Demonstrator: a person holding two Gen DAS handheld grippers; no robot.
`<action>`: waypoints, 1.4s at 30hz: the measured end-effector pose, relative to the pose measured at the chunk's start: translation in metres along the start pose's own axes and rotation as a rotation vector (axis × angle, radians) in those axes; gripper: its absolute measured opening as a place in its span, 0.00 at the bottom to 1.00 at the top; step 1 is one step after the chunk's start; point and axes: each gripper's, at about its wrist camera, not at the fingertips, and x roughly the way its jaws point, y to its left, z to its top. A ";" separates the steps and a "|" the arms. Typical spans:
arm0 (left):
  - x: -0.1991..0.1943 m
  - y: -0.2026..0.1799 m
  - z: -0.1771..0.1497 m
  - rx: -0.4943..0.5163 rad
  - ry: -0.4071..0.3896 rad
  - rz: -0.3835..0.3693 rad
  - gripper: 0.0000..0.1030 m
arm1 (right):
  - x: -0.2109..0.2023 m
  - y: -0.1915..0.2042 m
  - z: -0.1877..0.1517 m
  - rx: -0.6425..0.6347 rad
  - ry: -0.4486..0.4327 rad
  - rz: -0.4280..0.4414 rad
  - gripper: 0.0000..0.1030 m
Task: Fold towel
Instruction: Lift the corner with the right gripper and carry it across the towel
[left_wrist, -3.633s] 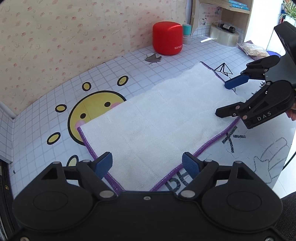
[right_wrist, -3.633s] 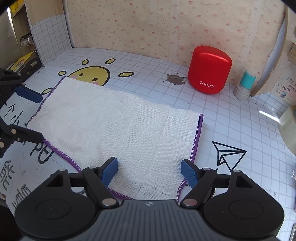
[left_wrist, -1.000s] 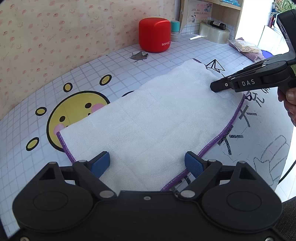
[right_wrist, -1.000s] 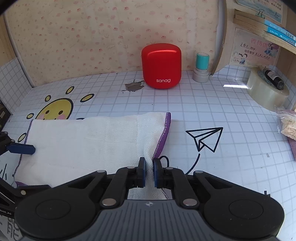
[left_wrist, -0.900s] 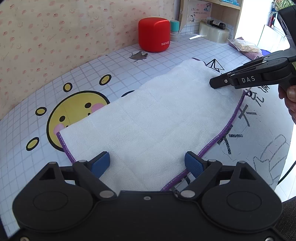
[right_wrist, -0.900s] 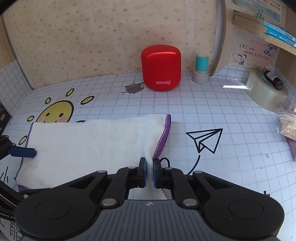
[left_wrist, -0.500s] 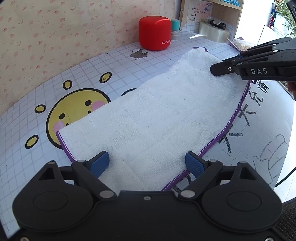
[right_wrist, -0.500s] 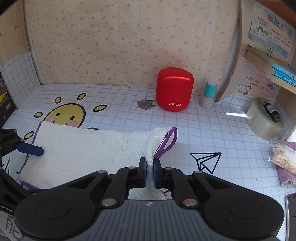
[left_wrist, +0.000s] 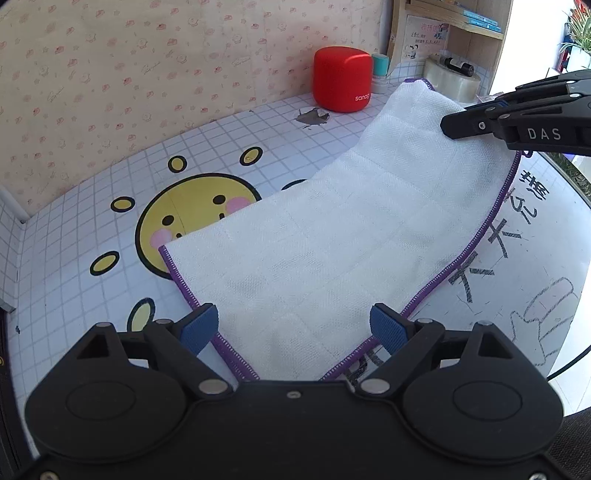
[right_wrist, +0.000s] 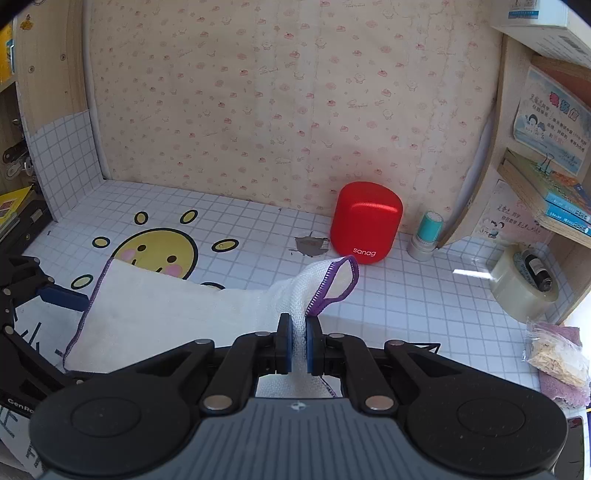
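Jaws on the right gripper (right_wrist: 299, 349) are pressing together on one end of a white towel (left_wrist: 340, 236), lifting that end clear of the tabletop (left_wrist: 92, 206), while the jaws on the left gripper (left_wrist: 293, 325) are standing wide apart, one blue pad on each side of the towel's near end, which is lying flat.

One towel is showing, trimmed in purple stitching. Its raised end is sagging down to the flat half, and the purple hem is curling into a loop (right_wrist: 338, 282) just above the pinching pads. The flat half is partly covering a yellow smiling sun (left_wrist: 195, 214) printed on the white grid surface.

Along the back, a floral-papered wall (right_wrist: 277, 92) is closing off the tabletop, and a low gridded panel is edging its left side. Against the wall are sitting one red cylinder speaker (right_wrist: 365, 221) marked "sanag" and one small teal-capped bottle (right_wrist: 426, 236). Farther right, one roll of clear tape (right_wrist: 524, 284) is resting under a wooden shelf (right_wrist: 546, 206), with one small bag of pale flakes (right_wrist: 554, 356) near the right edge.

Bare grid is stretching between the towel and the speaker, leaving open room behind the lifted end. One torn grey patch (right_wrist: 310, 245) is marking the surface beside the speaker.
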 end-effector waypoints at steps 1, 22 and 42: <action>0.001 0.001 -0.001 0.000 0.005 0.005 0.87 | -0.002 0.002 0.001 -0.007 -0.004 -0.001 0.06; -0.021 -0.017 -0.021 0.100 -0.042 -0.113 0.87 | -0.011 0.041 0.026 -0.076 -0.047 0.056 0.06; -0.022 -0.010 -0.033 0.071 -0.018 -0.156 0.88 | -0.008 0.108 0.043 -0.191 -0.051 0.193 0.06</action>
